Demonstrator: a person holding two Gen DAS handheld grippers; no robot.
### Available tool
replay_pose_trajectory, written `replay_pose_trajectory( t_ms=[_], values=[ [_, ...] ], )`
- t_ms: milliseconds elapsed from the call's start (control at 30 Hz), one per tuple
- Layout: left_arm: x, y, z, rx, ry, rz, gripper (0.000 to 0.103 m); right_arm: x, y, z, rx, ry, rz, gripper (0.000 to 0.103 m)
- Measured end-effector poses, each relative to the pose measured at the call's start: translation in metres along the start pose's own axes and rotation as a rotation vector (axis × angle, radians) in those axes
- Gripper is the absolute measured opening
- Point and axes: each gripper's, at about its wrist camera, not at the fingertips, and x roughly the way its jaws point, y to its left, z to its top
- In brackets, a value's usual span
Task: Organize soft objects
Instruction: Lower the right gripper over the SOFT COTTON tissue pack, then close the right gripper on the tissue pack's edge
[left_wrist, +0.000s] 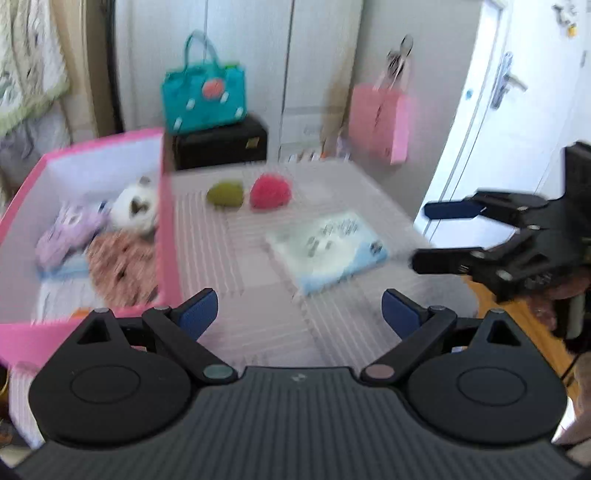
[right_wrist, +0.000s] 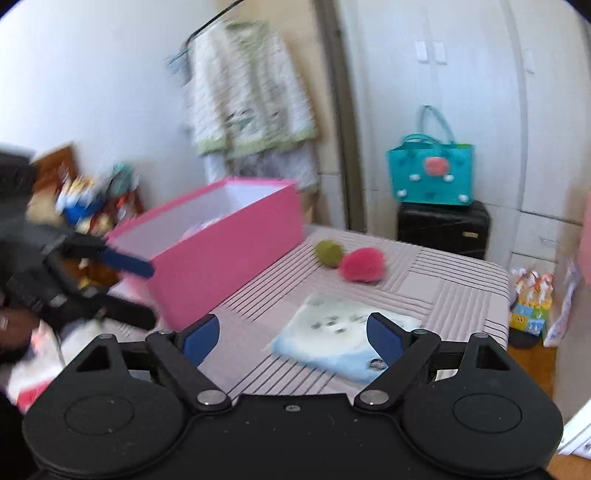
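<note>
A pink box (left_wrist: 168, 236) stands at the left of a striped pink bed cover (left_wrist: 258, 258). It holds a white plush (left_wrist: 135, 208), a lilac plush (left_wrist: 70, 232) and a brown patterned soft thing (left_wrist: 122, 266). On the cover lie a green plush ball (left_wrist: 226, 193), a red plush ball (left_wrist: 270, 192) and a folded white and blue cloth (left_wrist: 327, 247). My left gripper (left_wrist: 299, 317) is open and empty above the cover's near part. My right gripper (right_wrist: 293, 332) is open and empty just short of the cloth (right_wrist: 332, 332). The box (right_wrist: 225, 254) and both balls (right_wrist: 328, 253) (right_wrist: 362, 265) show in the right wrist view.
A teal handbag (left_wrist: 203, 92) sits on a black case (left_wrist: 221, 144) behind the bed. A pink bag (left_wrist: 380, 118) hangs on the wardrobe. A white door (left_wrist: 498, 122) is at the right. The right gripper (left_wrist: 439, 236) shows beyond the bed's right edge. Clutter (right_wrist: 81, 206) lies left of the box.
</note>
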Motion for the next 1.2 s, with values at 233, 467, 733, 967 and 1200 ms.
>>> replay_pose_trajectory(
  t_ms=[233,467,733,967,1200],
  values=[
    [0.039,-0.021,0.003,0.062,-0.076,0.025,0.096,0.031,-0.064,-0.003,0.240,0.091,-0.036,0.089],
    [0.086,-0.015,0.009,-0.026,-0.068,0.046,0.092,0.071,-0.087,-0.009,0.339,0.181,0.013,0.084],
    [0.138,0.007,0.013,-0.180,0.046,0.024,0.065,0.103,-0.098,-0.004,0.336,0.276,0.036,0.068],
    [0.156,0.019,0.019,-0.228,0.074,0.017,0.052,0.115,-0.111,-0.001,0.380,0.298,0.056,0.062],
    [0.163,0.024,0.021,-0.291,0.061,-0.020,0.038,0.116,-0.104,-0.001,0.296,0.308,0.029,0.049]
  ],
)
